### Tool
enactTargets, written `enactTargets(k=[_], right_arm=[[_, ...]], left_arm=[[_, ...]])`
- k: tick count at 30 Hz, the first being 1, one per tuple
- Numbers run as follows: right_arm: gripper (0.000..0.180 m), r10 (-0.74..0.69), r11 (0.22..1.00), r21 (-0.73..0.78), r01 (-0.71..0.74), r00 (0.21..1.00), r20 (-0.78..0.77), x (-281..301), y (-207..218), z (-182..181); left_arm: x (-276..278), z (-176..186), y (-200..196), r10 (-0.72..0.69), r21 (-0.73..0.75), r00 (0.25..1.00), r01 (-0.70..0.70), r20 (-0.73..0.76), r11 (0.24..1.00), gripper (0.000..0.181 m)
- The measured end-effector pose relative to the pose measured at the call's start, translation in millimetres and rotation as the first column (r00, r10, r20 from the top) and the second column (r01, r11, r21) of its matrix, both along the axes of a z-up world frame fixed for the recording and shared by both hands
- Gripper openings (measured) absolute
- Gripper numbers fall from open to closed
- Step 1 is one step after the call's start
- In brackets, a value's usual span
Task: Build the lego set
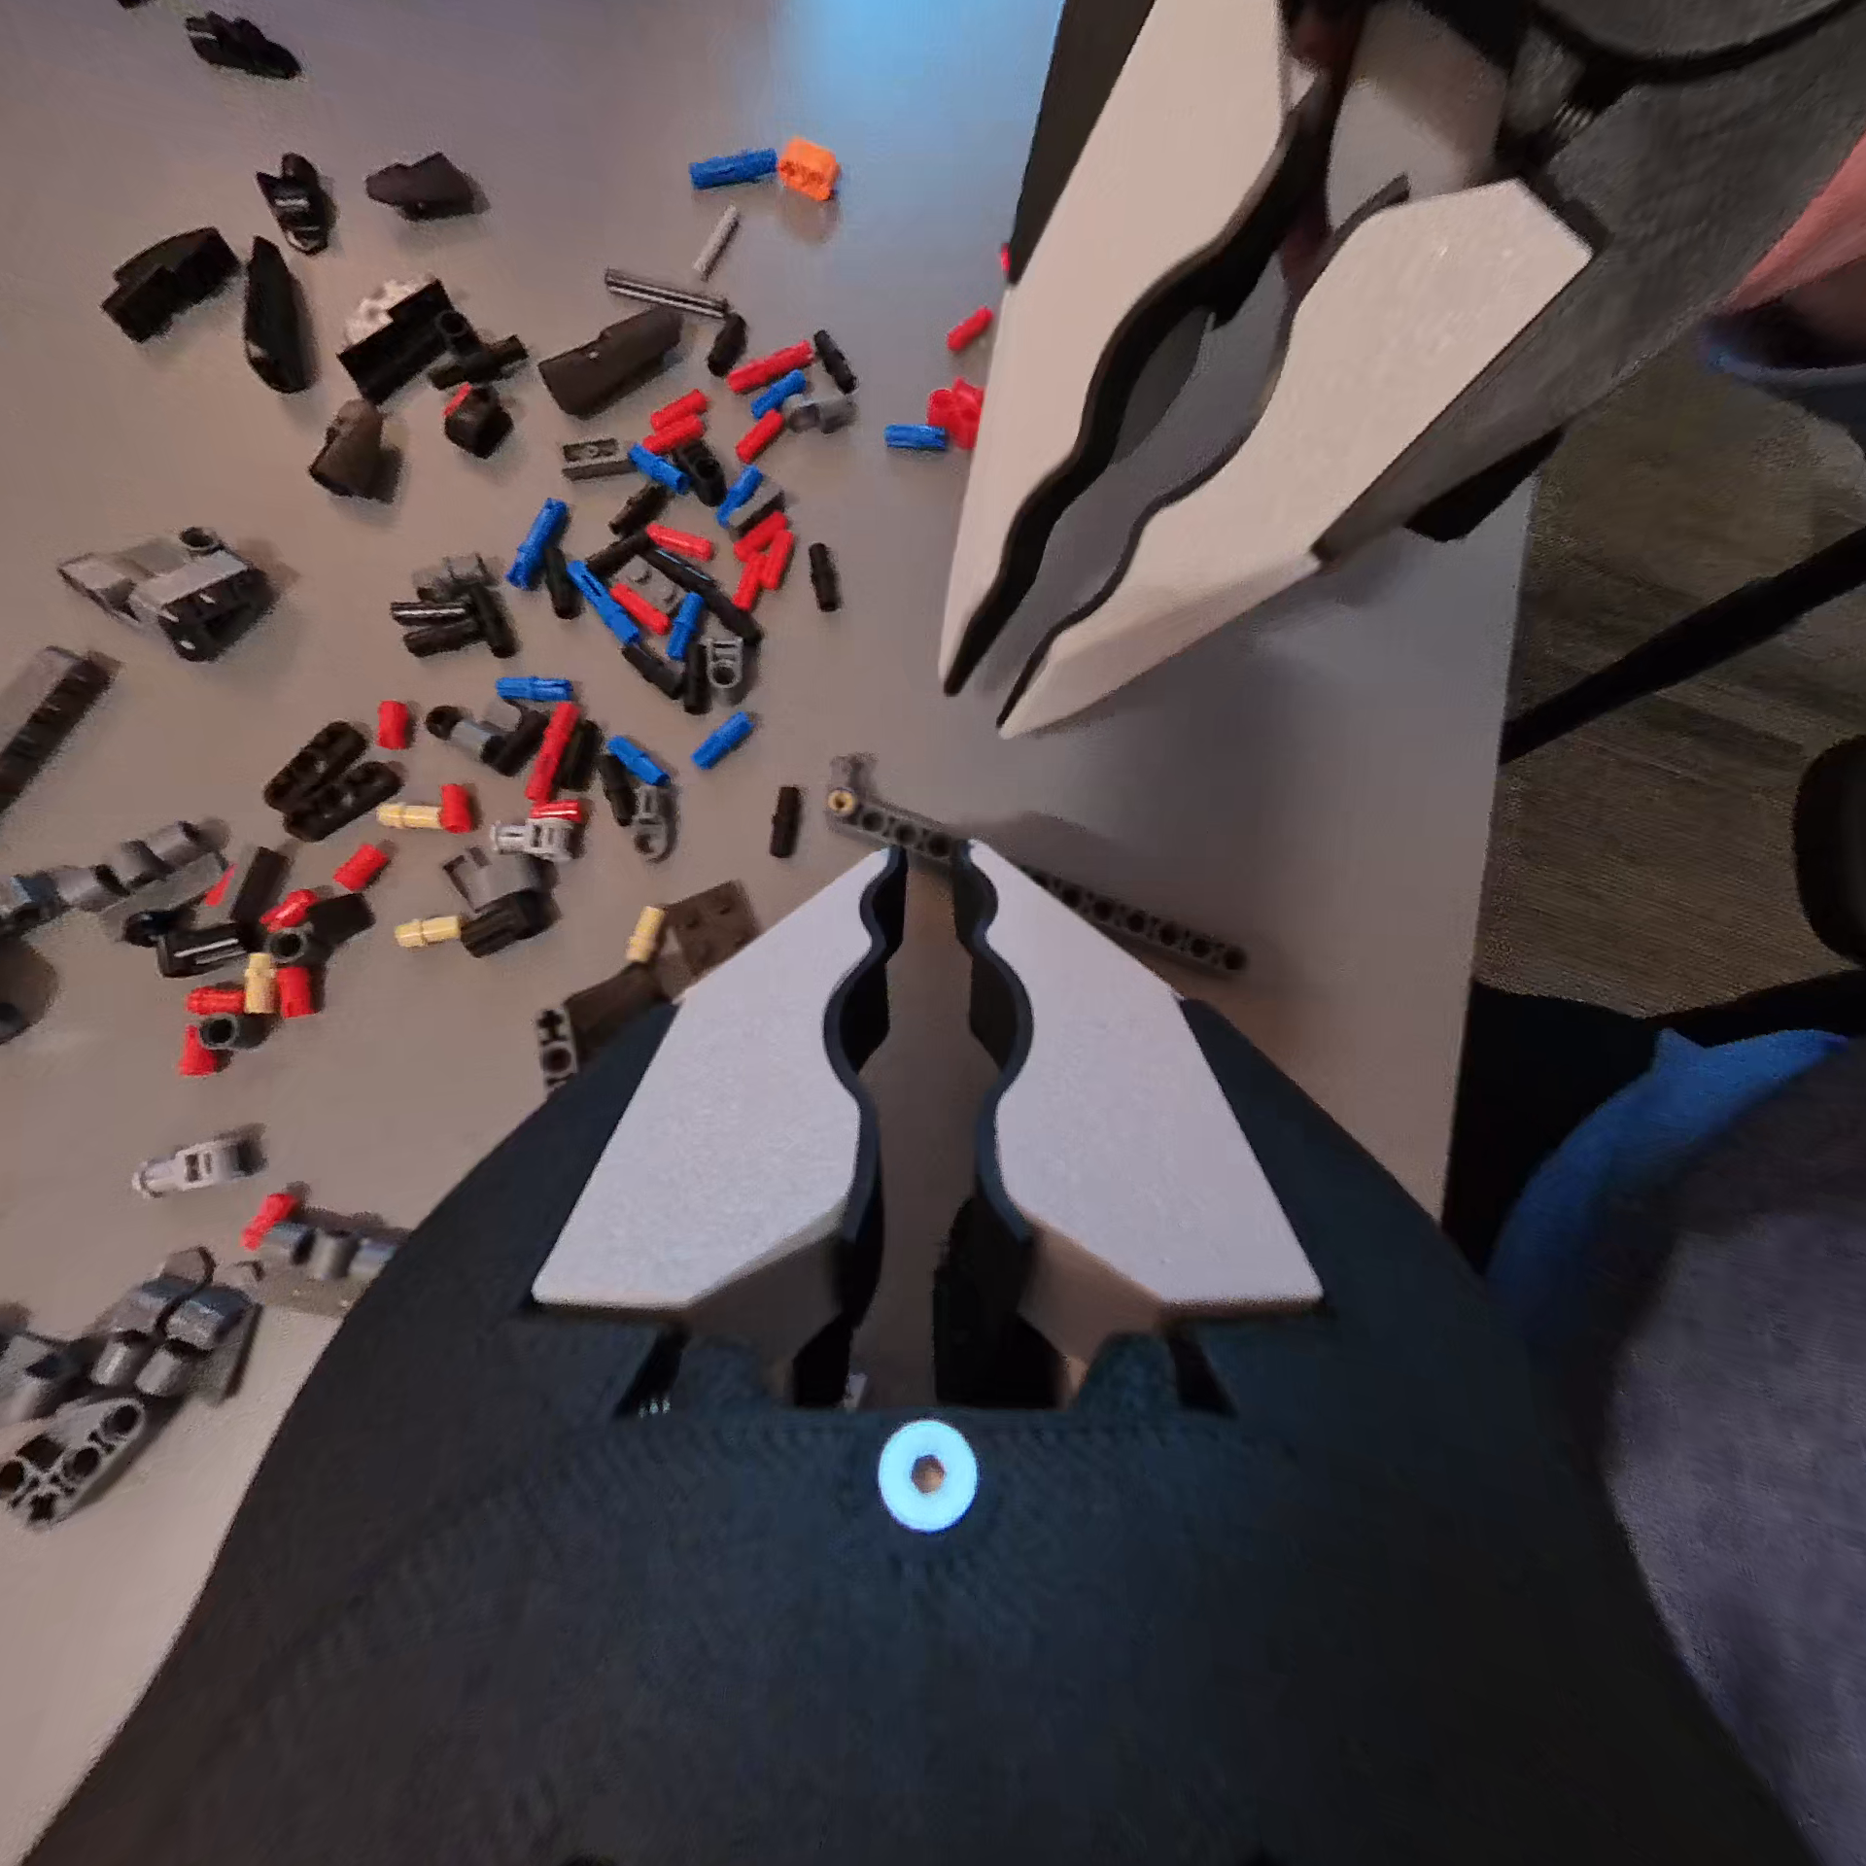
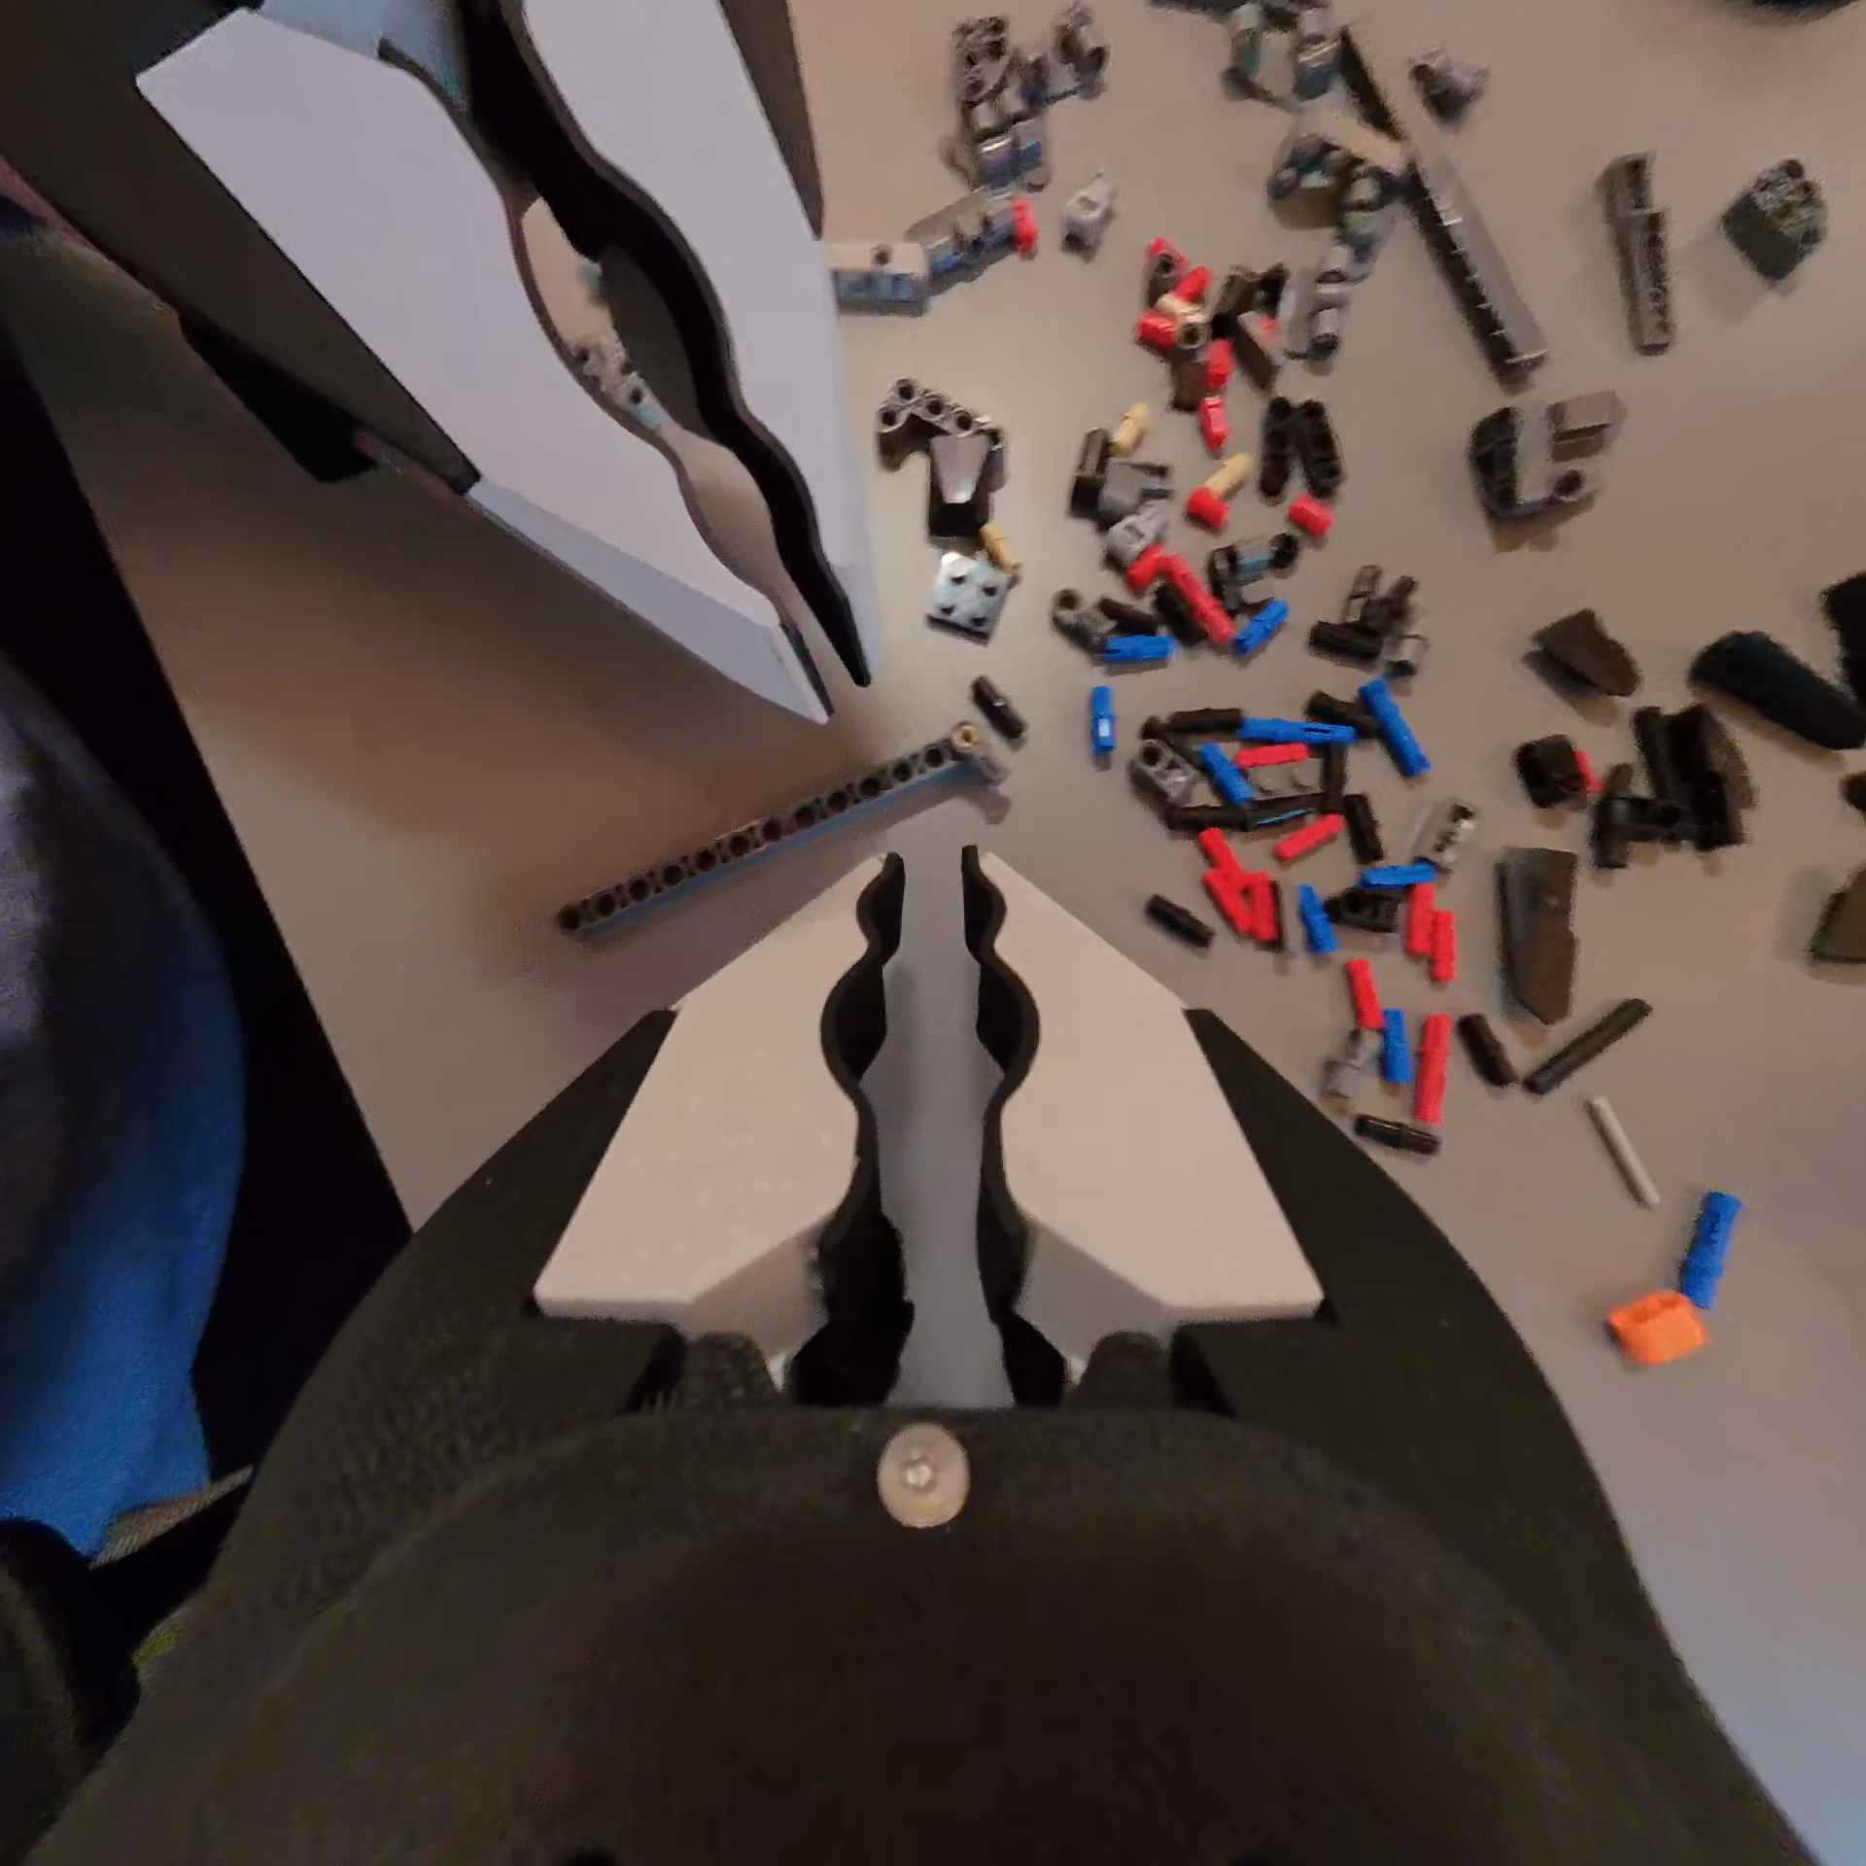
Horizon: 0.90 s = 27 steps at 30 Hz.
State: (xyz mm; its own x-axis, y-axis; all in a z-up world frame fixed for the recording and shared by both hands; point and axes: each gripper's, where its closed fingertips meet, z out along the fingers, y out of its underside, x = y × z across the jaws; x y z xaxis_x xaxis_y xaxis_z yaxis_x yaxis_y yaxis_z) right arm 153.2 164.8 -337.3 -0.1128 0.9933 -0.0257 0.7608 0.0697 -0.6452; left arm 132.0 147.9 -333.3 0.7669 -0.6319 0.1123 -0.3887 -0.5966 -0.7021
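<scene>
The left gripper (image 1: 929, 858) hangs over the near edge of the grey worktop (image 1: 1262, 808) with its fingers slightly apart and nothing between them. Its tips sit directly over a long dark grey holed beam (image 1: 1131, 919), which lies flat on the worktop close to that edge; whether the tips touch the beam cannot be told. The right gripper (image 2: 927, 858) hovers just short of the same beam (image 2: 767, 838), its fingers likewise a little apart and empty, the tips near the beam's upper end but clear of it. That end of the beam carries a small tan pin (image 2: 967, 735) set in a hole. Each gripper shows in the other's view, angled in toward the beam from the opposite side, so the two pairs of tips stand near one another above it.

Just beyond the beam a short black pin (image 2: 998, 707) lies alone. Farther out the loose pieces spread across the worktop: a dense scatter of blue, red and black pins (image 1: 656, 565), a few tan pins (image 1: 429, 929), and grey connectors among them. Past these lie larger black curved panels (image 1: 273, 313) and grey sub-assemblies (image 1: 172, 591). At the far side an orange block (image 1: 808, 167) rests touching a blue pin (image 1: 732, 169), with a thin light grey axle (image 1: 715, 242) just beside them
</scene>
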Motion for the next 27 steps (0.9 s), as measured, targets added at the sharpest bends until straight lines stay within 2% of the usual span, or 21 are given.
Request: enactTargets(k=[1,6,19,24,27], right_arm=[[0.006,0.020,1.000,-0.003,-0.020,0.999,0.025,1,-6,-4],[0.000,0.061,0.997,-0.061,-0.057,0.997,0.056,-5,-30,-19],[0.000,0.067,0.991,-0.117,-0.063,0.997,0.030,-37,-68,-23],[0.001,0.041,0.996,-0.082,-0.041,0.999,-0.004,-32,-59,-5],[0.011,-0.016,1.000,-0.023,0.014,0.999,-0.047,-25,-38,5]], left_arm=[[2,-2,-3,-0.001,-0.005,1.000,0.001,-0.007,1.000,0.008],[5,-20,-6,0.003,-0.052,1.000,-0.004,-0.011,0.999,0.008],[-12,-22,-24,-0.005,-0.087,1.000,0.004,-0.010,0.996,0.003],[-23,-11,-33,-0.007,-0.051,1.000,0.007,0.006,0.999,0.008],[-26,-4,-41,-0.017,-0.022,1.000,0.017,0.011,1.000,0.013]])
